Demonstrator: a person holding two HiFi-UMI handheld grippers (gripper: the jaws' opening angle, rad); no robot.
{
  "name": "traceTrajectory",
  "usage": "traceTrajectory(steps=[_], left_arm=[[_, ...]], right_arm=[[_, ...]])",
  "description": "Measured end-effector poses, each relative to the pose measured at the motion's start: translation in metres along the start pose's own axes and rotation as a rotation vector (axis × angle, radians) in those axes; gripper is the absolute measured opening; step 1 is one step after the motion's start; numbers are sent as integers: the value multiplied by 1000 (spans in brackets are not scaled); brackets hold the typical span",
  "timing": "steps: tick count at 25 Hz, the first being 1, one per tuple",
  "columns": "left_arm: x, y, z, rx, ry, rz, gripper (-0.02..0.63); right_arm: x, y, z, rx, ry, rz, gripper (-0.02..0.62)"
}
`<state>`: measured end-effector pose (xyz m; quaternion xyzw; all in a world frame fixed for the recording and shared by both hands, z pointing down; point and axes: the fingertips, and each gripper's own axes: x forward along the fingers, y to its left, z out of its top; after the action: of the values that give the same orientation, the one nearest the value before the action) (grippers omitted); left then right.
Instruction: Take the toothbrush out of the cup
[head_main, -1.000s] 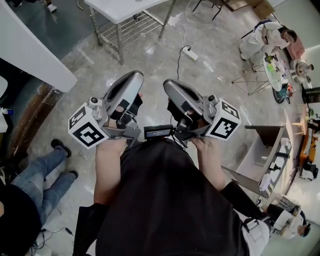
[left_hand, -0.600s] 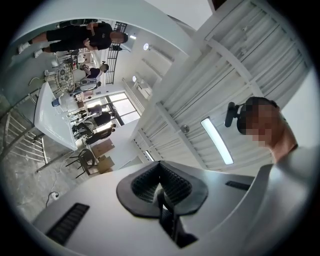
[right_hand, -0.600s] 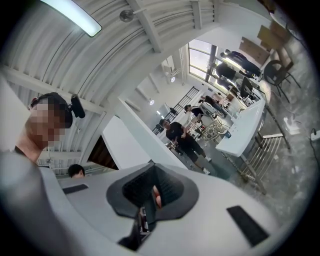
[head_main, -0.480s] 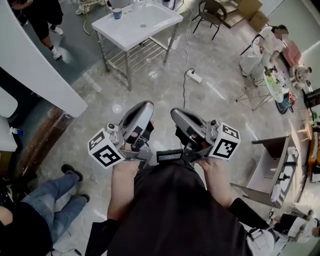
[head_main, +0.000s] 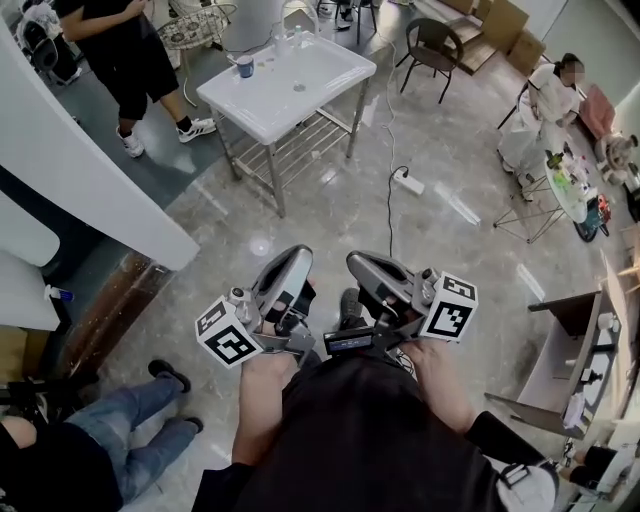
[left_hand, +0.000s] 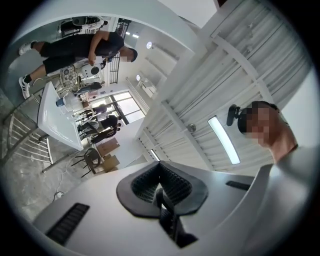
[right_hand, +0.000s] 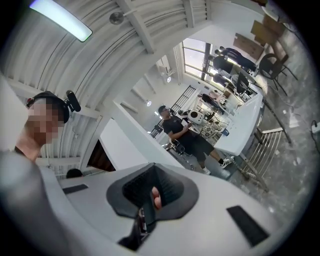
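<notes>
Cup (head_main: 245, 67) on white table (head_main: 312, 82); left tongs (left_hand: 161, 192) and right tongs (right_hand: 149, 199) closed

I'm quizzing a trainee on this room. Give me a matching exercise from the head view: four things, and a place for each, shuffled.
1 blue cup
2 power strip
3 dark chair
4 legs in jeans

A floor, lower left
B on the white table
C floor, right of the table
D top edge, beyond the table

Pairs: 1-B, 2-C, 3-D, 4-A
</notes>
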<state>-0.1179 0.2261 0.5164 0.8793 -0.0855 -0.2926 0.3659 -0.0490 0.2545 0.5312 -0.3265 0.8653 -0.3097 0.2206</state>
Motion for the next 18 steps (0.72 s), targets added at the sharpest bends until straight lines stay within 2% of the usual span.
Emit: traceTrajectory(steps=[5,10,18], left_arm=[[29,36,14,37,3,64,6],[85,70,22,78,29,99,6],[165,114,-2,97,74,169,6]], right_arm=[[20,-42,28,38,-6,55,5],[34,-88,74,52,-6,104,5],[18,-154,133,84,7,149,5]])
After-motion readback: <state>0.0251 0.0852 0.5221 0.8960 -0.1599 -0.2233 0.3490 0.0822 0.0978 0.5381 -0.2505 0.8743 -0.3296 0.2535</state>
